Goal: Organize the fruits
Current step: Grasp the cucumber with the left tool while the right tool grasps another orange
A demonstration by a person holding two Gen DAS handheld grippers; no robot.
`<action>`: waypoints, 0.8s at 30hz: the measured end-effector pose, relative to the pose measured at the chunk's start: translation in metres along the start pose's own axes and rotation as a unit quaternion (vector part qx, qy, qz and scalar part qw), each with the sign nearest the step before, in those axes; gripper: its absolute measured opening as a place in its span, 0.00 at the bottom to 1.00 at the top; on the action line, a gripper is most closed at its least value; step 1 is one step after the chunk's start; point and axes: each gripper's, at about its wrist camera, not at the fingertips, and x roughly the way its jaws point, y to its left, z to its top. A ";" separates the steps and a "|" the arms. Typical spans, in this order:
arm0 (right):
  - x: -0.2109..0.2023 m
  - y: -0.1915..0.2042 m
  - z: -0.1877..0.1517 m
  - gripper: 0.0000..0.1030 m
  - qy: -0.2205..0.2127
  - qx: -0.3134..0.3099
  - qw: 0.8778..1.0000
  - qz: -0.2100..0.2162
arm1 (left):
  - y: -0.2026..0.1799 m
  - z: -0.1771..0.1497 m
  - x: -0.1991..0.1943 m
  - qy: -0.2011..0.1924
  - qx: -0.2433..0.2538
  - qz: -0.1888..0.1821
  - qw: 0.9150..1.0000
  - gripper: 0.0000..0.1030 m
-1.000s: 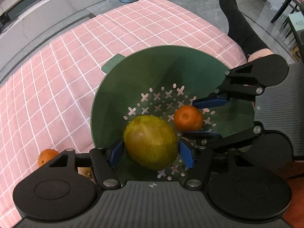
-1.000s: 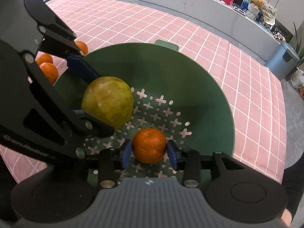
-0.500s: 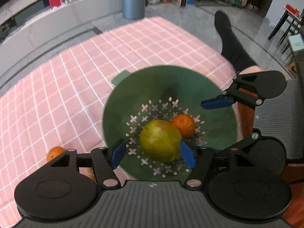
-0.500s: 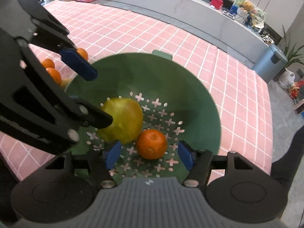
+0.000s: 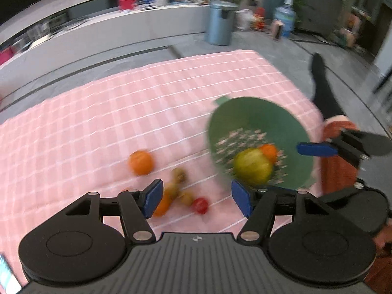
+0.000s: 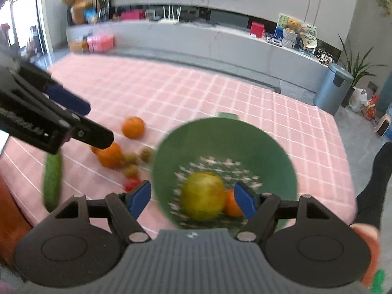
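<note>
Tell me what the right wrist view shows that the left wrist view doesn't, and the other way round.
Only the right wrist view shows the green cucumber lying at the left of the cloth, and a teddy bear on the far counter. Only the left wrist view shows a blue water bottle on the floor. Both show the green colander holding the yellow-green fruit and an orange, the loose orange on the pink checked cloth, and both tongs open and empty.

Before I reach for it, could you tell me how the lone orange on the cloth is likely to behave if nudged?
The lone orange looks round and sits apart on the flat pink cloth, so it will probably roll. Its rind looks firm, likely sturdy under the tongs. The soft cloth may slow it somewhat.
</note>
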 end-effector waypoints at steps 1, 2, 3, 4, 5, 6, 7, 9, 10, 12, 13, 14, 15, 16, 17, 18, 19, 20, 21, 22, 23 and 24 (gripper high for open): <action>-0.001 0.006 -0.002 0.69 -0.007 0.008 1.000 0.003 | 0.008 -0.005 -0.001 0.002 -0.013 0.012 1.000 0.73; -0.001 0.012 -0.004 0.69 -0.015 0.017 1.000 0.006 | 0.014 -0.010 -0.003 0.005 -0.023 0.019 1.000 0.72; -0.002 0.019 -0.005 0.69 -0.022 0.024 0.999 0.009 | 0.021 -0.014 -0.002 0.007 -0.036 0.027 0.999 0.72; -0.002 0.024 -0.007 0.69 -0.029 0.031 0.999 0.012 | 0.028 -0.020 -0.002 0.009 -0.050 0.033 0.998 0.72; -0.003 0.031 -0.009 0.69 -0.039 0.040 0.998 0.017 | 0.034 -0.025 -0.002 0.010 -0.062 0.037 0.997 0.72; -0.003 0.036 -0.011 0.69 -0.047 0.045 0.998 0.021 | 0.040 -0.031 -0.001 0.011 -0.076 0.042 0.996 0.72; -0.003 0.040 -0.014 0.69 -0.054 0.050 0.997 0.022 | 0.046 -0.037 -0.001 0.012 -0.092 0.048 0.995 0.72; -0.001 0.051 -0.020 0.69 -0.065 0.059 0.996 0.020 | 0.059 -0.049 0.000 0.018 -0.125 0.061 0.990 0.72; 0.000 0.056 -0.022 0.69 -0.069 0.063 0.995 0.020 | 0.064 -0.055 0.002 0.021 -0.141 0.065 0.988 0.72; 0.005 0.062 -0.026 0.69 -0.072 0.071 0.995 0.022 | 0.074 -0.069 0.004 0.028 -0.171 0.070 0.982 0.72; 0.007 0.064 -0.027 0.69 -0.071 0.074 0.994 0.026 | 0.078 -0.074 0.006 0.031 -0.185 0.075 0.979 0.72; 0.012 0.067 -0.029 0.69 -0.067 0.079 0.994 0.032 | 0.082 -0.080 0.007 0.033 -0.200 0.082 0.976 0.72; 0.015 0.070 -0.030 0.69 -0.064 0.083 0.994 0.038 | 0.087 -0.085 0.009 0.035 -0.214 0.089 0.972 0.72; 0.018 0.072 -0.031 0.69 -0.061 0.084 0.994 0.042 | 0.089 -0.090 0.010 0.036 -0.227 0.094 0.969 0.72; 0.023 0.075 -0.032 0.69 -0.056 0.083 0.994 0.046 | 0.093 -0.095 0.012 0.034 -0.242 0.096 0.965 0.72; 0.026 0.079 -0.032 0.69 -0.053 0.080 0.994 0.047 | 0.098 -0.100 0.013 0.034 -0.256 0.094 0.962 0.72; 0.028 0.082 -0.033 0.69 -0.052 0.076 0.995 0.047 | 0.102 -0.103 0.015 0.035 -0.267 0.090 0.959 0.72; 0.031 0.084 -0.033 0.69 -0.051 0.071 0.995 0.048 | 0.105 -0.105 0.017 0.036 -0.279 0.089 0.955 0.72; 0.034 0.086 -0.033 0.69 -0.050 0.067 0.995 0.049 | 0.108 -0.108 0.020 0.035 -0.290 0.092 0.952 0.72; 0.036 0.088 -0.034 0.69 -0.049 0.065 0.995 0.050 | 0.110 -0.110 0.022 0.035 -0.299 0.096 0.949 0.72; 0.038 0.089 -0.034 0.69 -0.050 0.063 0.995 0.050 | 0.112 -0.112 0.025 0.034 -0.306 0.094 0.947 0.72; 0.041 0.090 -0.034 0.69 -0.051 0.062 0.996 0.050 | 0.114 -0.114 0.027 0.033 -0.312 0.089 0.945 0.72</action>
